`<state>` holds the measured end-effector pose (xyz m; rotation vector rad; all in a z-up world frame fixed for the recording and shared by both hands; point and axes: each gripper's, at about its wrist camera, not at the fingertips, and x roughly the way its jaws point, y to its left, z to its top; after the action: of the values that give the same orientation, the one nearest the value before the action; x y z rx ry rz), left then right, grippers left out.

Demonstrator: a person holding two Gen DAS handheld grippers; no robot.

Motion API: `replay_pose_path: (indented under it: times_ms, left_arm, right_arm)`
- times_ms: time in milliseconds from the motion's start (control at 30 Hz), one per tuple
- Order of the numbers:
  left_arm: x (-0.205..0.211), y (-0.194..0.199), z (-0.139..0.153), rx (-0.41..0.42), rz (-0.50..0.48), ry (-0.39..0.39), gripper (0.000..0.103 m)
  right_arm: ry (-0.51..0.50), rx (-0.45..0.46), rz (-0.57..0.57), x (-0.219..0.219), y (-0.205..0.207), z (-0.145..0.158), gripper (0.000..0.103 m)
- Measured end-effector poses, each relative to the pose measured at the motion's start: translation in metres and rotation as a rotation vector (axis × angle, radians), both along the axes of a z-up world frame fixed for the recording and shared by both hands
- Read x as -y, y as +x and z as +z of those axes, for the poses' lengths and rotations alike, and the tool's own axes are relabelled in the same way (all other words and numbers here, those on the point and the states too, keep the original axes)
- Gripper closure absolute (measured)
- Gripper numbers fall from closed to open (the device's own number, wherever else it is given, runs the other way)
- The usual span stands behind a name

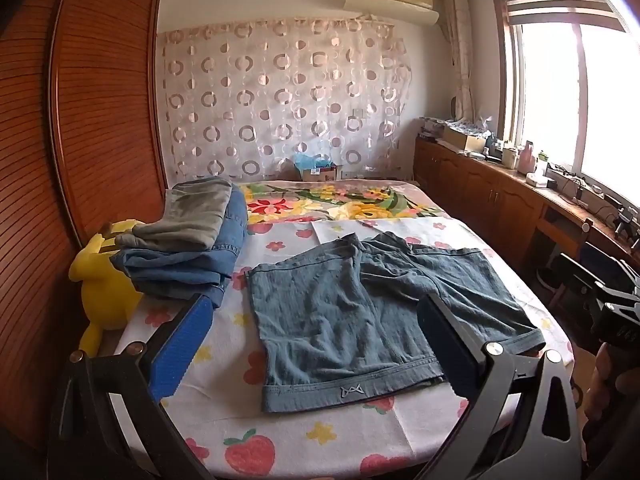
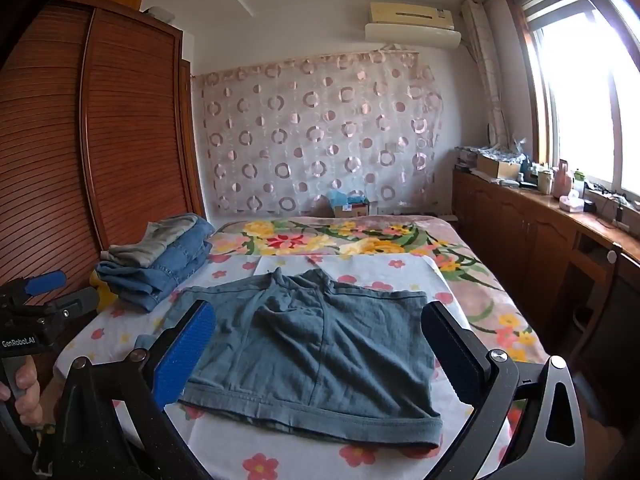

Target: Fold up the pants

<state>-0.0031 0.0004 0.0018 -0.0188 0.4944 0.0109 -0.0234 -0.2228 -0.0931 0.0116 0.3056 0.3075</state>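
A pair of blue-grey shorts (image 1: 340,312) lies spread flat on the bed's flowered sheet (image 1: 304,420), leg hems toward me, waist away. It also shows in the right wrist view (image 2: 320,348). My left gripper (image 1: 316,316) is open and empty, held above the near edge of the shorts. My right gripper (image 2: 320,324) is open and empty, held above the shorts' right leg. The left gripper's body shows at the left edge of the right wrist view (image 2: 36,316), and the right gripper's body at the right edge of the left wrist view (image 1: 612,304).
A stack of folded jeans and grey pants (image 1: 188,240) sits at the bed's left, also in the right wrist view (image 2: 160,256). A yellow plush toy (image 1: 104,280) lies beside it. A wooden wardrobe (image 1: 80,120) stands left, a cluttered wooden counter (image 1: 520,184) right under the window.
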Motion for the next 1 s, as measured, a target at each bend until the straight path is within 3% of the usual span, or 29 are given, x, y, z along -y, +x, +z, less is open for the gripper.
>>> replay_pose_path:
  times_ms: [1000]
  left_arm:
    - [0.0011, -0.0016, 0.0051, 0.009, 0.001, 0.004, 0.000]
  right_arm:
    - [0.002, 0.005, -0.007, 0.0012, -0.0008, 0.0012, 0.001]
